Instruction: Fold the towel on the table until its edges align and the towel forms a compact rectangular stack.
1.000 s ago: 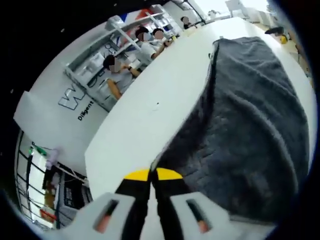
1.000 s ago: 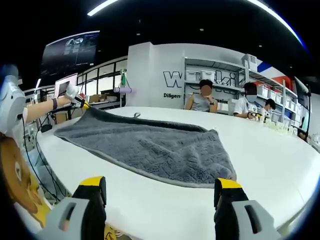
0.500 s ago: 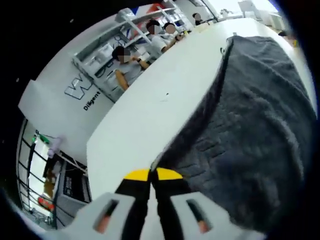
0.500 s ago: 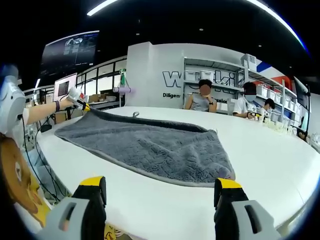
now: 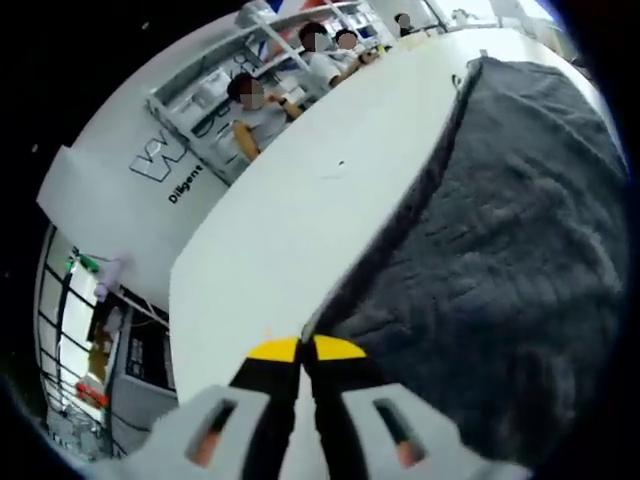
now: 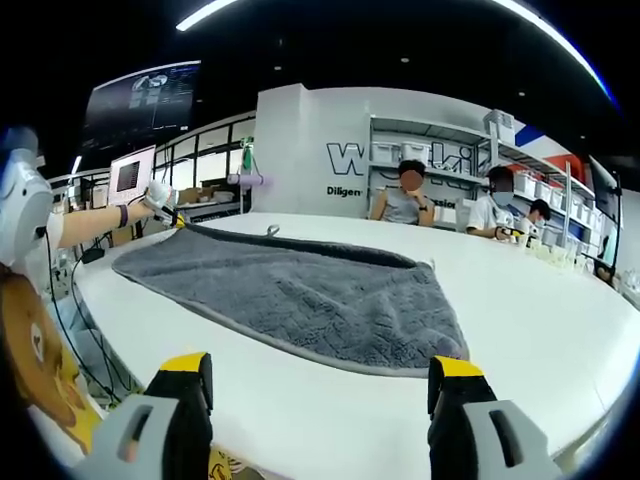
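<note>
Towel (image 6: 300,290): grey, spread flat on white table (image 6: 520,330), ahead of the right gripper (image 6: 315,385), whose jaws stand wide apart, holding nothing. Left gripper (image 5: 301,350): jaws closed, pinching the towel's (image 5: 500,270) corner. Shelves (image 6: 440,165) with bins behind seated people.

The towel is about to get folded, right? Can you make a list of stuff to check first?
1. Left tool shut on a corner of the towel: ok, the jaws are closed with the grey edge between them.
2. Right tool open and ready: ok, jaws wide apart, off the towel.
3. Right tool holding the near corner: not ok, that corner lies free on the table.
4. Towel all on the table: ok.
5. Towel flat: not ok, it is rumpled near the middle.
6. Folded yet: not ok, it is spread out.
</note>
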`<control>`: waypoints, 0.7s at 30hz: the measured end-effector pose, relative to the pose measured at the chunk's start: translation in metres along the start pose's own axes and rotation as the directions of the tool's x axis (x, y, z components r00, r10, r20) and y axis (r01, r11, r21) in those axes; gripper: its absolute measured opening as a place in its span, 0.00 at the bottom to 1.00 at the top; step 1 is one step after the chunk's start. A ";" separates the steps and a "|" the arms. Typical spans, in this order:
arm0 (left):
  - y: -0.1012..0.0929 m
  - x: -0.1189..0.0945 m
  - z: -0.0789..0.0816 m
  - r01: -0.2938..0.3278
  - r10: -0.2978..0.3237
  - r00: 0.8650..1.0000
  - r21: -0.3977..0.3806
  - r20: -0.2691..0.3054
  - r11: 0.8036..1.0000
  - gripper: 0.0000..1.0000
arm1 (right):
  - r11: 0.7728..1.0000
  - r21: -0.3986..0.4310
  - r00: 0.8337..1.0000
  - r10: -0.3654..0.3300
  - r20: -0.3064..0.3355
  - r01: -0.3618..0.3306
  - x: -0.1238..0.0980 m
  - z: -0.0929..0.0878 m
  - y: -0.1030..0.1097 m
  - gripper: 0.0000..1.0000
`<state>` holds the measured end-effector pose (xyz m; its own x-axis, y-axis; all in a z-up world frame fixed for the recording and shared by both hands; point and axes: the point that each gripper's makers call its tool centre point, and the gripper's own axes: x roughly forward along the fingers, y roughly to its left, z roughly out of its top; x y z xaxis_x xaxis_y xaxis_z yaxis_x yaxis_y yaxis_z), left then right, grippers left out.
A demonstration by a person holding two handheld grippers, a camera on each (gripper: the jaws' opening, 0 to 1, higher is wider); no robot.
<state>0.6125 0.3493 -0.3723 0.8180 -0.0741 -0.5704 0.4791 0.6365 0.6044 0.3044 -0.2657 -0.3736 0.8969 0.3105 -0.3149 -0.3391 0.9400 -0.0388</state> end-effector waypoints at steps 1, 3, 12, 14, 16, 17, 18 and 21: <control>0.000 0.001 -0.001 0.001 -0.001 1.000 -0.002 -0.002 1.000 0.05 | 1.000 0.000 1.000 0.000 0.000 0.000 0.000 0.000 0.000 0.93; -0.002 0.002 -0.003 0.005 -0.005 1.000 -0.007 -0.009 1.000 0.05 | 1.000 -0.001 1.000 0.000 -0.001 0.000 0.000 0.000 0.000 0.93; -0.004 0.012 -0.007 0.009 -0.009 0.999 -0.012 -0.031 1.000 0.05 | 1.000 0.000 1.000 -0.004 -0.006 0.004 -0.002 -0.001 0.000 0.93; -0.003 0.015 -0.008 0.010 -0.011 0.999 -0.013 -0.034 1.000 0.06 | 1.000 -0.001 1.000 -0.006 -0.007 0.006 -0.002 -0.001 0.000 0.93; -0.005 0.017 -0.009 0.014 -0.015 0.999 -0.017 -0.039 1.000 0.06 | 1.000 -0.001 1.000 -0.009 -0.007 0.009 -0.003 -0.001 -0.001 0.93; -0.005 0.018 -0.011 0.016 -0.017 0.999 -0.017 -0.043 1.000 0.06 | 1.000 0.001 1.000 -0.011 -0.007 0.011 -0.003 -0.002 -0.001 0.93; -0.005 0.019 -0.011 0.017 -0.018 0.999 -0.017 -0.044 1.000 0.06 | 1.000 0.001 1.000 -0.012 -0.007 0.012 -0.003 -0.002 -0.001 0.93; -0.007 0.020 -0.013 0.022 -0.022 0.999 -0.019 -0.049 1.000 0.06 | 1.000 0.003 1.000 -0.014 -0.010 0.014 -0.004 -0.003 -0.002 0.93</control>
<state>0.6212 0.3535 -0.3956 0.7903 -0.0504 -0.6106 0.4906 0.6489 0.5815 0.3007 -0.2693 -0.3754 0.8985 0.2959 -0.3241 -0.3256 0.9447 -0.0401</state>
